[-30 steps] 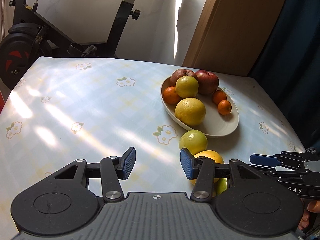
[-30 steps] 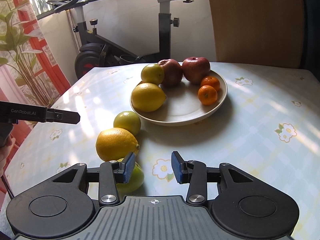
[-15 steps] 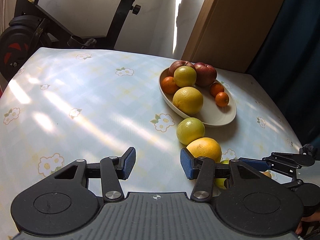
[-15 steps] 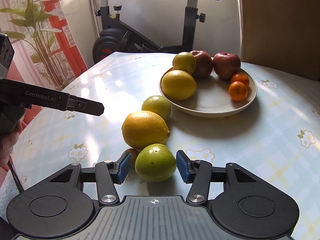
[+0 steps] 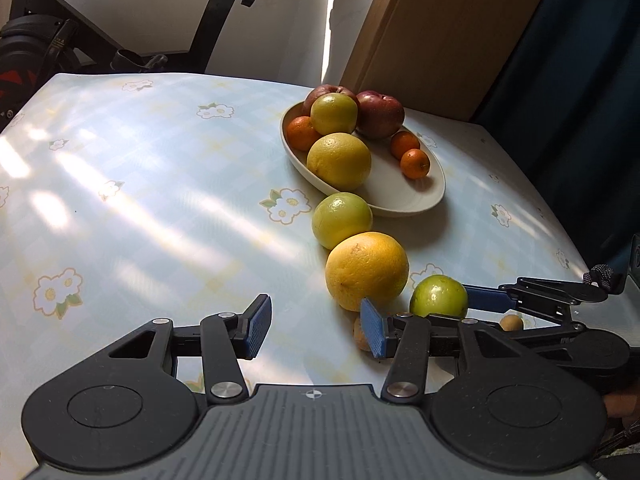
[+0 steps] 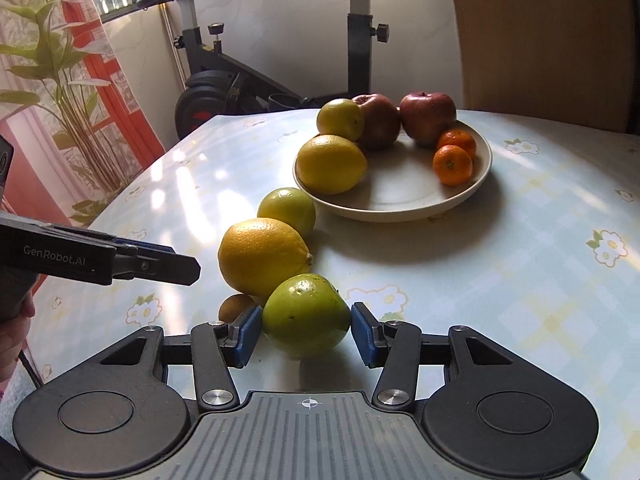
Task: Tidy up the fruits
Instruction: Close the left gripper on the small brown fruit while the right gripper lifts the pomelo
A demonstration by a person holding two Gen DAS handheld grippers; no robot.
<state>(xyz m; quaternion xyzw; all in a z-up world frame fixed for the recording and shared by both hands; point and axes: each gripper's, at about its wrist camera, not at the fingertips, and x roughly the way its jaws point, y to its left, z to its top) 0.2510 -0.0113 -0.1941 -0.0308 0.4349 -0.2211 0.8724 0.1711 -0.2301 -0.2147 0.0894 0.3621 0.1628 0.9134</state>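
Observation:
A green apple sits on the table between the pads of my right gripper, whose jaws are open around it with small gaps. The apple also shows in the left wrist view. Behind it lie a large yellow orange and a yellow-green citrus. A small brown fruit lies by the left pad. A beige bowl holds a lemon, a citrus, two red apples and tangerines. My left gripper is open and empty, left of the fruit row.
The table has a pale floral cloth. An exercise bike stands behind it, a plant at left, a wooden panel and a dark curtain at right. Another small brown fruit lies near the right gripper's finger.
My right gripper has moved forward and left so the green apple now sits between its pads. My left gripper has pulled back and turned right, bringing the fruit row nearer.

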